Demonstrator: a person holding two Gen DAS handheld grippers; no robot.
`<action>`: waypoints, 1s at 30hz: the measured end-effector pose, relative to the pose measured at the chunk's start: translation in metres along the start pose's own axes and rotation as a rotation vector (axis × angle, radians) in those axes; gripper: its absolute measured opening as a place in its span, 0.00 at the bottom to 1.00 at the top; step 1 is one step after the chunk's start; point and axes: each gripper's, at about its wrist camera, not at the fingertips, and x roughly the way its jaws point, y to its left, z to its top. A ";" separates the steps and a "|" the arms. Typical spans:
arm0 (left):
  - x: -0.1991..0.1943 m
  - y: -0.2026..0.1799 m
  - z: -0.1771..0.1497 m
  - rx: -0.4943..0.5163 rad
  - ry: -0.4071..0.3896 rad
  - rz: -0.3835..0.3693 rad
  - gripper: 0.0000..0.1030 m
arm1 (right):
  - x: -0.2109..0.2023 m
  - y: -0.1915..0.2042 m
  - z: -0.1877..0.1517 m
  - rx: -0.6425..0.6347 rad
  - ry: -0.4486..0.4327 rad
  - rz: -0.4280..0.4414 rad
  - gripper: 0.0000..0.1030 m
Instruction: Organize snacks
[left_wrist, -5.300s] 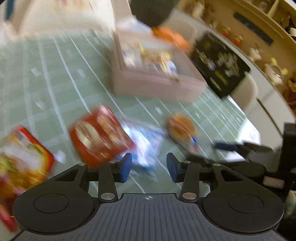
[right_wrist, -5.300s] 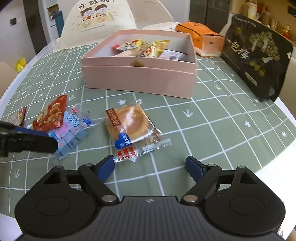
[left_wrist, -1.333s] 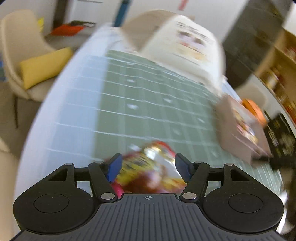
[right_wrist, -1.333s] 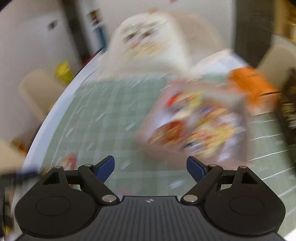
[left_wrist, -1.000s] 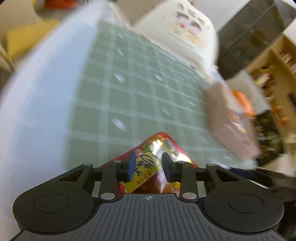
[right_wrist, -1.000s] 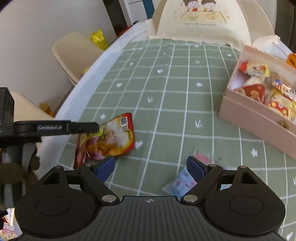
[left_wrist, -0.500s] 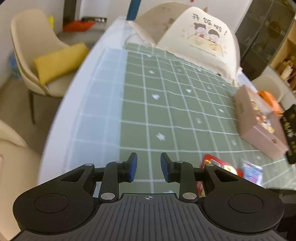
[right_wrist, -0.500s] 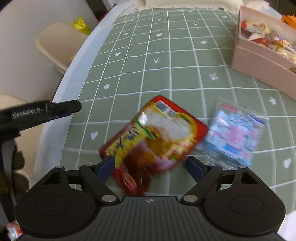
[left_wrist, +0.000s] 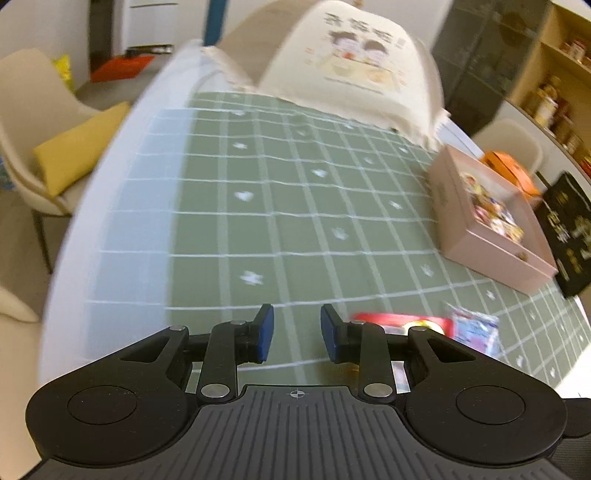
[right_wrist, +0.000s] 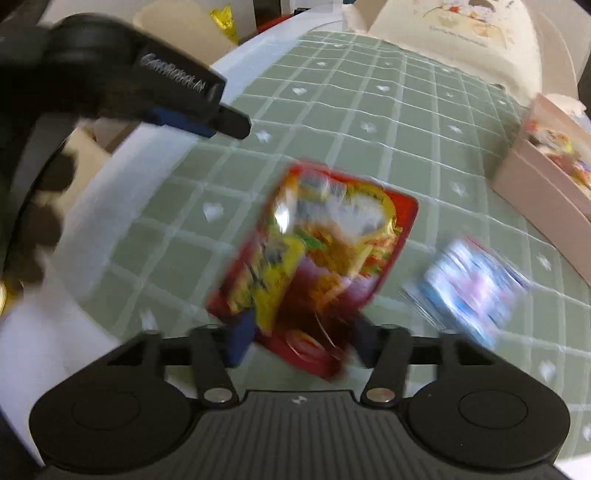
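A red and yellow snack bag (right_wrist: 317, 258) lies on the green checked tablecloth (right_wrist: 369, 110), its near end between the fingers of my right gripper (right_wrist: 301, 341), which are partly closed around it; blur hides any contact. A blue and pink packet (right_wrist: 469, 284) lies right of it. The pink box (left_wrist: 487, 225) with several snacks stands far right. My left gripper (left_wrist: 295, 332) is nearly closed and empty above the cloth, left of the red bag (left_wrist: 402, 323); it also shows in the right wrist view (right_wrist: 236, 125).
A cream food cover (left_wrist: 351, 62) with cartoon children stands at the table's far end. An orange pack (left_wrist: 511, 173) and a black bag (left_wrist: 572, 229) lie beyond the pink box. The white table edge (left_wrist: 92, 221) runs on the left, with a chair and yellow cushion (left_wrist: 74, 155) beyond.
My right gripper has moved onto the red bag and its fingers have narrowed around it. My left gripper let go of that bag about a second ago and has drawn off to the left.
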 end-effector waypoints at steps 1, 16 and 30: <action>0.004 -0.008 -0.001 0.014 0.009 -0.019 0.31 | -0.006 -0.008 -0.009 0.002 0.007 -0.022 0.36; 0.060 -0.151 -0.019 0.320 0.157 -0.201 0.34 | -0.060 -0.119 -0.088 0.400 -0.044 -0.234 0.49; 0.058 -0.200 -0.059 0.721 0.054 -0.190 0.70 | -0.058 -0.140 -0.124 0.547 -0.073 -0.332 0.73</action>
